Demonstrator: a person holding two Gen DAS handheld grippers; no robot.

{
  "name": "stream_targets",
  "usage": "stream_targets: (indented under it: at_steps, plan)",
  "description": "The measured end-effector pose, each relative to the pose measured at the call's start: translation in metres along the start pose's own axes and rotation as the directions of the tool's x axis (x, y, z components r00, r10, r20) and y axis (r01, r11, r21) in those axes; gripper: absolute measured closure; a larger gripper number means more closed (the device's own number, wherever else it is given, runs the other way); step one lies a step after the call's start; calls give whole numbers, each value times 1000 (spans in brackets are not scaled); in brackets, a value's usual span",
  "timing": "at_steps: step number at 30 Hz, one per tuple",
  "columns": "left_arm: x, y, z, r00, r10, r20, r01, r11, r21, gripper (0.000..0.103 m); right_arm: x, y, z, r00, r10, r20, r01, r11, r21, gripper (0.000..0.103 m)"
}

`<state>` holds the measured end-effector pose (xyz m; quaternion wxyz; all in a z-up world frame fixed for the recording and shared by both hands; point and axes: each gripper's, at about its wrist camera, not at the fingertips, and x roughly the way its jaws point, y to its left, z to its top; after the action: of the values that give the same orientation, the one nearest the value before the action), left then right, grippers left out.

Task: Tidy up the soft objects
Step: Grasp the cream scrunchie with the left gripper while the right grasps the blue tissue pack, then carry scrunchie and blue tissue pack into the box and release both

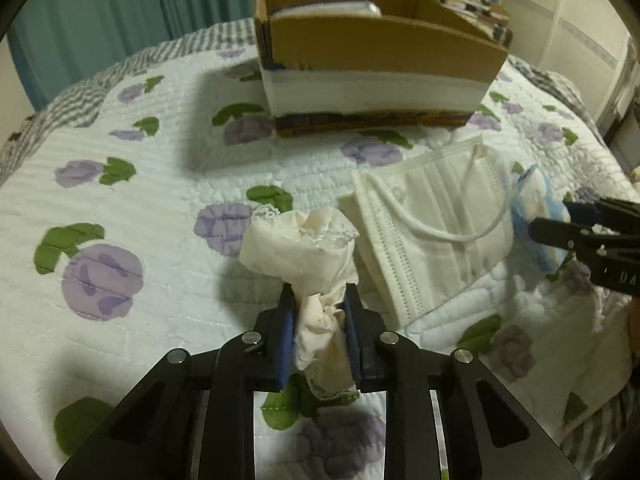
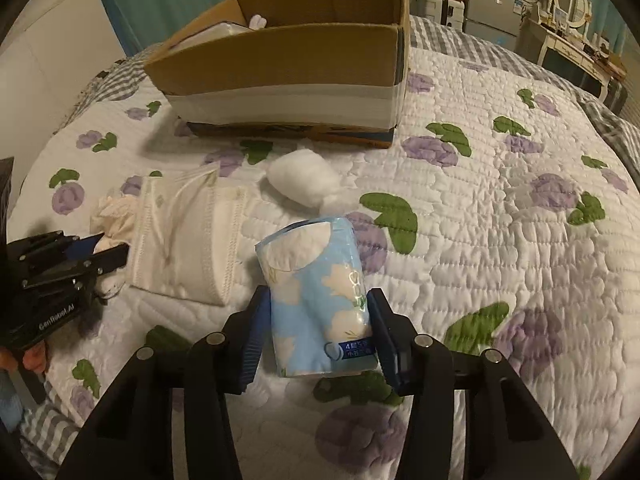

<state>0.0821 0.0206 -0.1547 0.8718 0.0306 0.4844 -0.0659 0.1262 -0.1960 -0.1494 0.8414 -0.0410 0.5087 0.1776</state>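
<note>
My left gripper [image 1: 316, 300] is shut on a crumpled cream lace cloth [image 1: 304, 248], held just above the quilt. My right gripper [image 2: 318, 304] is shut on a blue wrapped tissue roll [image 2: 316, 288]; the roll also shows at the right of the left wrist view [image 1: 536, 216]. A stack of white face masks [image 1: 432, 220] lies between the grippers, also in the right wrist view [image 2: 188, 240]. A white cotton ball [image 2: 300, 180] lies beyond the roll. The open cardboard box [image 1: 376, 40] stands at the back, with white items inside; it also shows in the right wrist view [image 2: 288, 52].
Everything rests on a white quilt with purple flowers [image 2: 500, 240] over a bed. Teal curtains [image 1: 100, 4] hang behind. Cabinets and a dresser with a mirror [image 2: 568, 0] stand at the far right.
</note>
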Motion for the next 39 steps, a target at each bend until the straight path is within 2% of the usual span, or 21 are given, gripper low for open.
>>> stream_targets:
  at_steps: [11,20,26,31,36,39]
  plan:
    - [-38,3,2,997,-3,76,3,1000,0,85,-30,19,-15,998,-24,59,26,999,-30,57]
    - [-77,-1,19,986,3,166,-5,1000,13,85,-76,25,-4,989,-34,146,41,998,-43,57]
    - [-105,-12,57,968,-2,251,-9,999,41,85,-115,31,26,973,-35,229,48,998,-52,57]
    - [-118,-20,99,951,-20,310,-1,998,70,85,-146,33,65,949,-34,314,55,997,-57,57]
    - [-112,-26,147,938,-32,344,-1,995,96,85,-159,35,112,932,-19,361,50,996,-75,57]
    - [-94,-28,174,937,-18,349,-19,995,103,85,-153,30,141,928,-18,373,47,996,-70,57]
